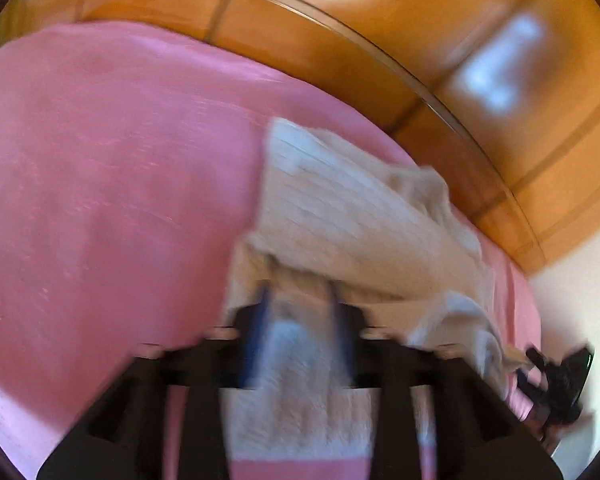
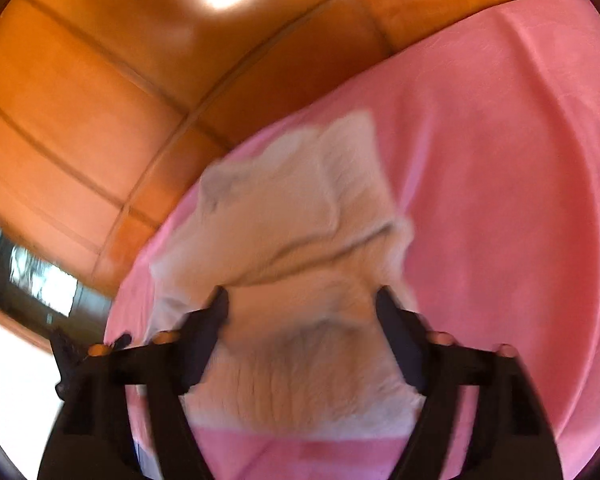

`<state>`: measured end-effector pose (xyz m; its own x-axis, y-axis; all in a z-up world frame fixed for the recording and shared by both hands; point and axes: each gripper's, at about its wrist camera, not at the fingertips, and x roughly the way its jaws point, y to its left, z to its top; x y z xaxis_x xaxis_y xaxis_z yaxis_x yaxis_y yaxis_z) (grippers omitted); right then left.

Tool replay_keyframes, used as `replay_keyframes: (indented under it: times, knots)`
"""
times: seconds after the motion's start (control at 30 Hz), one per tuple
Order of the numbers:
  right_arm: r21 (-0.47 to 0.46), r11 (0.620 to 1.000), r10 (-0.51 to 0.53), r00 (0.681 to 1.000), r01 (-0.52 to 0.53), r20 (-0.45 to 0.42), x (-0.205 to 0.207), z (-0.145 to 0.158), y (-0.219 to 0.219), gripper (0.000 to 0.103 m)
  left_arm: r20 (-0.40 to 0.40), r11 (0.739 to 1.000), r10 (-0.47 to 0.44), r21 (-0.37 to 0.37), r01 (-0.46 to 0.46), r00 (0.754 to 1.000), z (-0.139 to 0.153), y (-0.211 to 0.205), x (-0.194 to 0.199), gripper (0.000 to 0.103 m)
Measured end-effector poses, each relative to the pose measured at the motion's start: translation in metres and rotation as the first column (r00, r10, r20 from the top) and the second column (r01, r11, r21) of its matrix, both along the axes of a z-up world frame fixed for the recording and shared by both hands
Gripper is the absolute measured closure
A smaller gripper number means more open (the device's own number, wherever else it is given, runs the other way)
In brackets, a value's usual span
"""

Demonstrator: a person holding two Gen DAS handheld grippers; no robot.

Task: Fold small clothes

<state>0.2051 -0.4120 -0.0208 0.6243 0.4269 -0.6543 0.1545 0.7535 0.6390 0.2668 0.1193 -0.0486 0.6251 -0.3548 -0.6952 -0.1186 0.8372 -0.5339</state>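
Note:
A cream knitted garment (image 1: pixel 340 216) lies bunched and partly folded on a pink sheet (image 1: pixel 100 180). In the left wrist view my left gripper (image 1: pixel 299 300) hovers over the garment's near edge. Its two fingers stand apart with cream cloth showing between them, and the pads are not pressed on it. In the right wrist view the same garment (image 2: pixel 300 200) lies under my right gripper (image 2: pixel 302 300), whose fingers are spread wide on either side of the cloth without gripping it. Both views are motion-blurred. The right gripper also shows as a dark shape (image 1: pixel 556 384) at the left view's lower right.
The pink sheet (image 2: pixel 520 200) covers a bed whose far edge curves against an orange tiled floor (image 1: pixel 380 40) (image 2: pixel 100 80). A pale wall (image 1: pixel 580 300) borders the bed at one end. A dark glossy piece of furniture (image 2: pixel 32 276) stands at the floor's left.

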Motion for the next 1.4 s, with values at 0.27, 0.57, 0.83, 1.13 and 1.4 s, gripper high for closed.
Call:
replay_keyframes:
  times: [0.27, 0.57, 0.83, 1.13, 1.4]
  knots:
    - [-0.226, 0.972, 0.066, 0.997, -0.07, -0.027, -0.047, -0.006, 0.003, 0.02, 0.063, 0.992, -0.111, 0.072, 0.106, 0.992, -0.016, 0.02, -0.046, 0.043]
    - [-0.364, 0.92, 0.128, 0.989, -0.145, -0.071, -0.034, -0.039, 0.045, 0.075, 0.019, 0.95, -0.244, 0.205, 0.235, 0.97, -0.042, -0.017, -0.062, 0.075]
    - [-0.297, 0.946, 0.126, 0.992, -0.129, -0.028, -0.063, -0.006, 0.042, 0.089, 0.022, 0.951, -0.248, 0.196, 0.239, 0.968, -0.026, -0.018, -0.081, 0.092]
    - [-0.268, 0.95, 0.152, 0.987, -0.161, -0.054, -0.14, 0.013, 0.033, 0.09, -0.034, 0.958, -0.263, 0.109, 0.265, 0.964, -0.017, -0.003, -0.153, 0.093]
    - [-0.376, 0.919, 0.097, 0.993, -0.116, -0.068, -0.157, 0.018, 0.032, 0.067, 0.016, 0.937, -0.159, 0.318, 0.145, 0.987, 0.005, -0.01, -0.174, 0.09]
